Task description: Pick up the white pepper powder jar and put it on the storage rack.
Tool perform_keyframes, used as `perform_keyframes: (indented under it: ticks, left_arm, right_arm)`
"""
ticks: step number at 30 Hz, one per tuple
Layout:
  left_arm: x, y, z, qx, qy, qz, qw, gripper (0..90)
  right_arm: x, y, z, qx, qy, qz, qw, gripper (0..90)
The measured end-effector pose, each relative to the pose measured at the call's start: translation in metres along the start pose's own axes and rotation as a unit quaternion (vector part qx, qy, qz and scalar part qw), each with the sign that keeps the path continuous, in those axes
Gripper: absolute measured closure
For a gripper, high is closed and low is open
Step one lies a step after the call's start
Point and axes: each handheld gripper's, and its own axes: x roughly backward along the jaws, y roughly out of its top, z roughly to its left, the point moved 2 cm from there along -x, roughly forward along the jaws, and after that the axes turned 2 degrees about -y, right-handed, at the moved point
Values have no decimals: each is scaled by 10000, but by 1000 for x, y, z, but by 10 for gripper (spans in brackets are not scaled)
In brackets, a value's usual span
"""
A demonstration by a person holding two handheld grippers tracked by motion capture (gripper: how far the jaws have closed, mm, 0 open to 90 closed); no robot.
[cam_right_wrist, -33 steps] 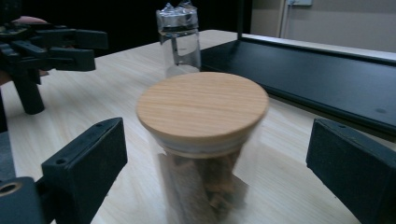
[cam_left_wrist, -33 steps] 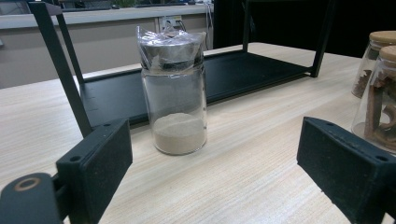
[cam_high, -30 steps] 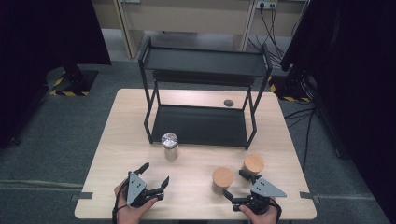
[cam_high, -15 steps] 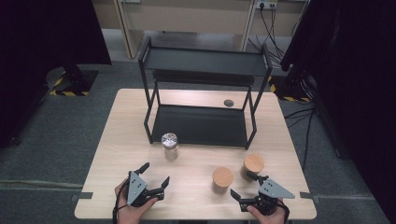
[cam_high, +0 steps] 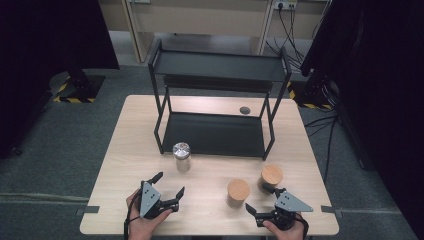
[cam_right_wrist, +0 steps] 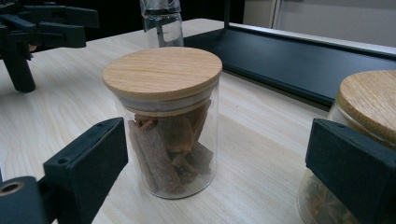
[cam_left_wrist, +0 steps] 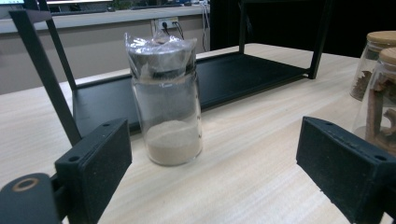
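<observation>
Near the table's front left, my left gripper (cam_high: 170, 183) stands open and points at a glass jar (cam_high: 181, 156) with a foil-wrapped silver lid. In the left gripper view that jar (cam_left_wrist: 167, 100) holds pale powder and stands apart, ahead of the open jaws. My right gripper (cam_high: 261, 200) is open at the front right, just short of two wooden-lidded jars. The nearer jar (cam_right_wrist: 166, 121) holds brown bark sticks and stands ahead of the gap between my jaws, untouched. The second jar (cam_right_wrist: 369, 107) stands beside the right jaw.
A black two-tier metal rack (cam_high: 215, 125) stands at the middle back of the wooden table (cam_high: 125, 160). A small dark disc (cam_high: 244, 110) lies on the table behind the rack's lower shelf. Cables and black stands surround the table on the floor.
My right gripper has drawn back slightly toward the table's near right edge, uncovering the right-hand wooden-lidded jar. The left gripper and the jars have stayed put.
</observation>
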Motion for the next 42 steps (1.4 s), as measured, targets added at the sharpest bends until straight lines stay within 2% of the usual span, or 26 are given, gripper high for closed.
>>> perform_keyframes:
  ticks: [11,16,20,30,36,40,42]
  left_arm:
    - [-26,15,10,-36,135,-111,9998,102]
    - [-35,18,15,-21,221,-105,9997,106]
    - [-45,21,16,-91,229,-78,9997,114]
    - [-72,25,26,-96,344,9,9994,129]
    - [-82,24,31,-33,444,53,9990,142]
    - [-88,23,33,-38,447,86,9990,161]
    - [-90,24,33,24,453,75,9989,175]
  right_arm:
    - [0,0,1,33,7,9,10000,58]
    - [0,0,1,41,10,11,10000,58]
    - [0,0,1,57,7,7,10000,58]
    - [0,0,2,90,12,16,10000,59]
    - [0,0,2,94,13,10,10000,59]
    - [0,0,2,103,12,16,9999,59]
    - [0,0,2,113,14,22,9999,59]
